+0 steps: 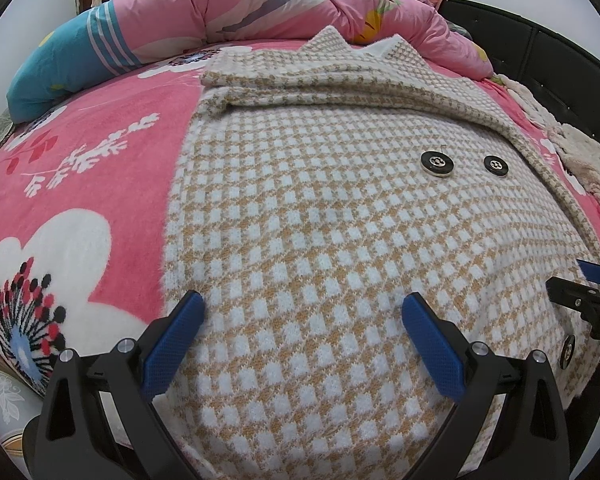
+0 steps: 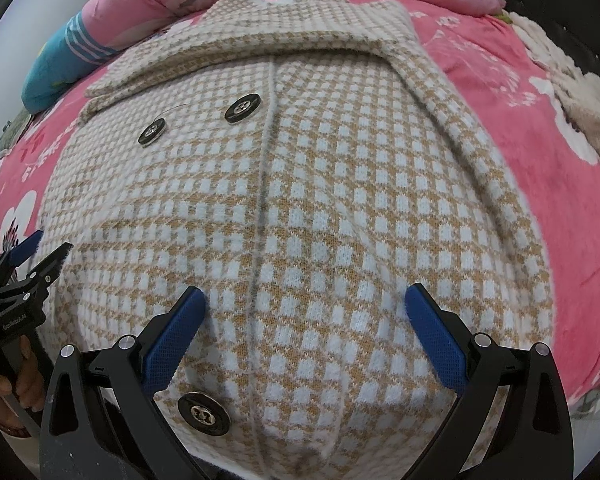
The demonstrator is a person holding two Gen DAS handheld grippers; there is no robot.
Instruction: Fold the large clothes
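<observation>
Both grippers hover low over the near hem of the checked coat, fingers spread wide, holding nothing. Left gripper sits at lower centre of its view, over the coat's left edge; right gripper straddles the front seam, a button just beside its left finger. Coat's long axis runs away from both, collar at the top of frame. It lies flat on the pink blanket. Beyond: bunched quilt, clear of the fold path. Neither arm is clearly nearer.

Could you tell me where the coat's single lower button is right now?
In the right wrist view, the lower button lies low and left on the checked coat, beside the right gripper's left finger.
</observation>
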